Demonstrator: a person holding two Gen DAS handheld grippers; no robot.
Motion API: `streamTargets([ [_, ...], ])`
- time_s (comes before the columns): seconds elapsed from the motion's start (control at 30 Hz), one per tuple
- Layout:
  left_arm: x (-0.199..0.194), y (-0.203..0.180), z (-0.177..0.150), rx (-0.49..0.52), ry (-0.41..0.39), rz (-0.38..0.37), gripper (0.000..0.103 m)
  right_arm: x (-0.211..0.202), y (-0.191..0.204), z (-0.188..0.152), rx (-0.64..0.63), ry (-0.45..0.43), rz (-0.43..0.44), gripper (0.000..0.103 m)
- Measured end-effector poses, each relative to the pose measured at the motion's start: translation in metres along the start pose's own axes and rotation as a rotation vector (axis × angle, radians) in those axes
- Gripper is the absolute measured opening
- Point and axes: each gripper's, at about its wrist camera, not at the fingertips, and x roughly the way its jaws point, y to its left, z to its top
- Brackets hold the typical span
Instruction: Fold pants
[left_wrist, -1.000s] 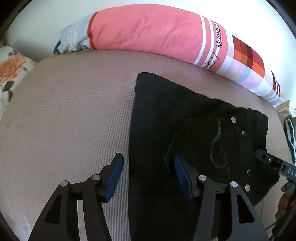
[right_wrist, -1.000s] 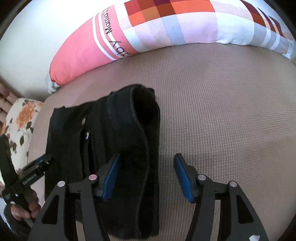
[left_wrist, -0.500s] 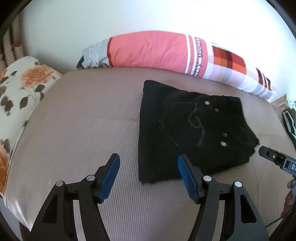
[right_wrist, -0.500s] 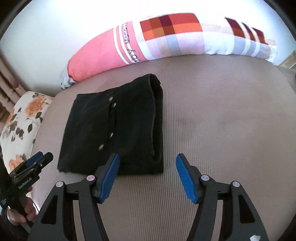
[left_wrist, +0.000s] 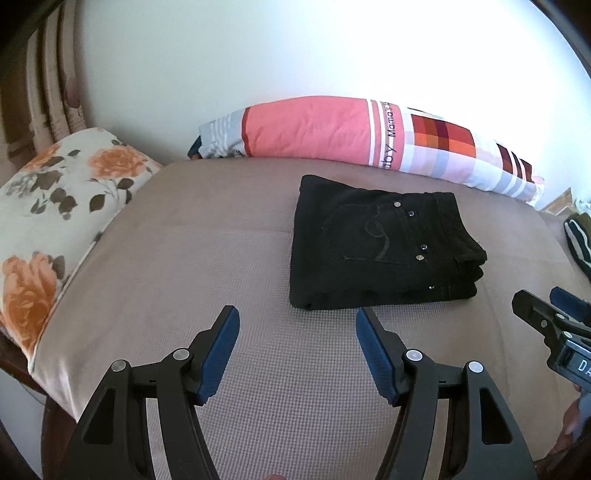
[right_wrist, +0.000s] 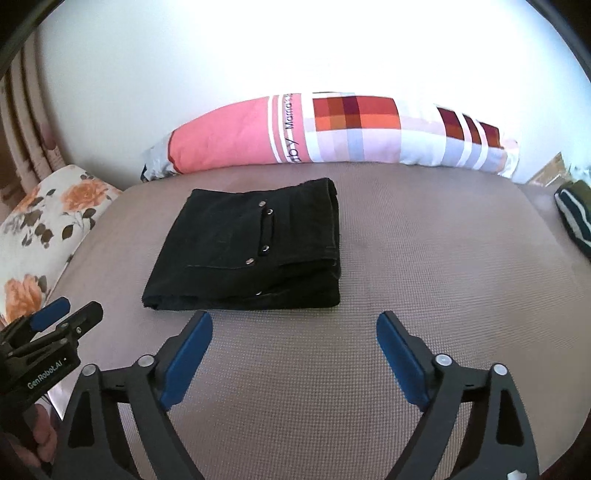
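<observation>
Only the left wrist view shows the pants' (left_wrist: 373, 243) embroidered pocket.

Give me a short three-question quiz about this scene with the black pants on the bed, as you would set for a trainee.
1. True or false: the left gripper is clamped on the black pants.
2. What lies along the wall behind the pants? A) a laptop B) a long pink and checked pillow C) a shoe box
3. Fill in: the pants lie as a ____ stack on the brown bed cover.

Key
1. False. Both it and the right gripper are open with nothing between the pads, short of the pants; the right one's jaws have just been opening.
2. B
3. folded
</observation>
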Motion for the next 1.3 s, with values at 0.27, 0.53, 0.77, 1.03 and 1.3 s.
streamTargets([
  [0.27, -0.008, 0.001, -0.008, -0.007, -0.004, -0.006, 0.066, -0.006, 0.014, -0.007, -0.024, -0.016, 0.0, 0.092],
  [0.53, -0.007, -0.003, -0.011, 0.007, 0.002, 0.016, 0.066, -0.002, 0.011, -0.015, -0.002, -0.015, 0.014, 0.093],
  [0.77, -0.007, -0.006, -0.013, 0.013, -0.001, 0.019, 0.066, -0.001, 0.011, -0.018, -0.004, -0.006, 0.013, 0.093],
  [1.03, -0.005, -0.005, -0.014, 0.014, -0.001, 0.027, 0.066, 0.002, 0.008, -0.021, 0.014, 0.007, 0.016, 0.093],
  [1.3, 0.001, -0.003, -0.018, 0.013, 0.011, 0.034, 0.066, 0.007, 0.009, -0.023, 0.013, 0.027, 0.024, 0.093],
])
